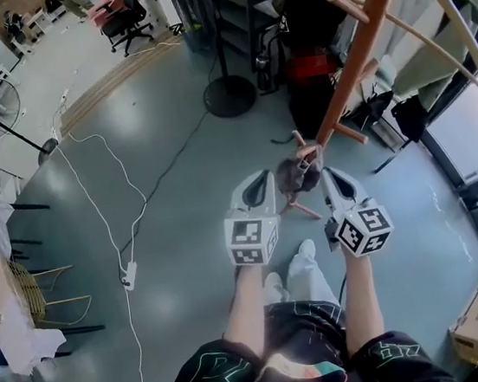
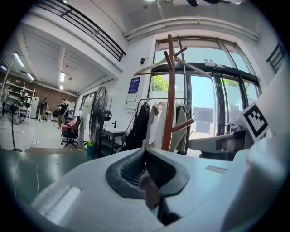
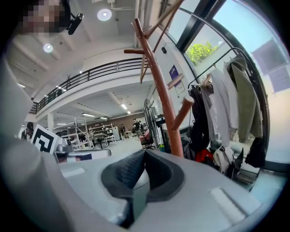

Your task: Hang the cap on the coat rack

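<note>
Left claw (image 2: 145,157) is clamped on a fold of the cap (image 1: 293,178). Right claw (image 3: 145,156) is closed tight, nothing visible in it. The cap sits between both claws, just beside the coat rack (image 1: 354,66) pole near a low peg.

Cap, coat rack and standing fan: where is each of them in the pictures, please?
cap (image 1: 294,177), head view, its grey crown.
coat rack (image 1: 356,55), head view, middle of the wooden pole.
standing fan (image 2: 98,115), left gripper view, its round cage.
</note>
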Action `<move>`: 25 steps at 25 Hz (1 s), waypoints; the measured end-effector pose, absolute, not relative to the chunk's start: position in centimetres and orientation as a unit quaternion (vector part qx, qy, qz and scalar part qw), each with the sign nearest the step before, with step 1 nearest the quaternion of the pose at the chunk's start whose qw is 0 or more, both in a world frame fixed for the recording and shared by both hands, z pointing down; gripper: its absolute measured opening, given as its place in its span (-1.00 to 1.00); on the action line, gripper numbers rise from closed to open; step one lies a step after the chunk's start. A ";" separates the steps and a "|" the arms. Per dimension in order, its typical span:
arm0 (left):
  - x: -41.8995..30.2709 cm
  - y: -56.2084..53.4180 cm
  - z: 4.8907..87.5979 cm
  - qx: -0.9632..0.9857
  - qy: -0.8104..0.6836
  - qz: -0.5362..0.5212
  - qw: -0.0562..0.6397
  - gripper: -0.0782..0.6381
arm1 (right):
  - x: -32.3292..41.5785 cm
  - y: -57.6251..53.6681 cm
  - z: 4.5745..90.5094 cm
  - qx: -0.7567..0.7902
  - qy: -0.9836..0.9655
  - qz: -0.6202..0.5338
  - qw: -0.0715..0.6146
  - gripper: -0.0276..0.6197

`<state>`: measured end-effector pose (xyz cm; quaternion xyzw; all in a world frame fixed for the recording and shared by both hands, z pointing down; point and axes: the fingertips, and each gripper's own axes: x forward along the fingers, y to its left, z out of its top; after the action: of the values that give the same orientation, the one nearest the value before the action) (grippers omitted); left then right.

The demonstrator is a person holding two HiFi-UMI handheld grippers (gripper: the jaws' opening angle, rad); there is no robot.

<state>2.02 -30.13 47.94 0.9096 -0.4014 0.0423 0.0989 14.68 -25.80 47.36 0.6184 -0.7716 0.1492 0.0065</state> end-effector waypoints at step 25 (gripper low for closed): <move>-2.7 -34.5 40.9 0.897 -0.441 -0.015 0.030 -0.75 | 11.5 -30.6 40.4 0.626 -0.776 -0.004 0.084 -0.90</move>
<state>-2.67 -34.55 40.85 0.8966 -0.4415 -0.0149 0.0303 11.46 -30.58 40.37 0.6255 -0.7757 -0.0041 0.0837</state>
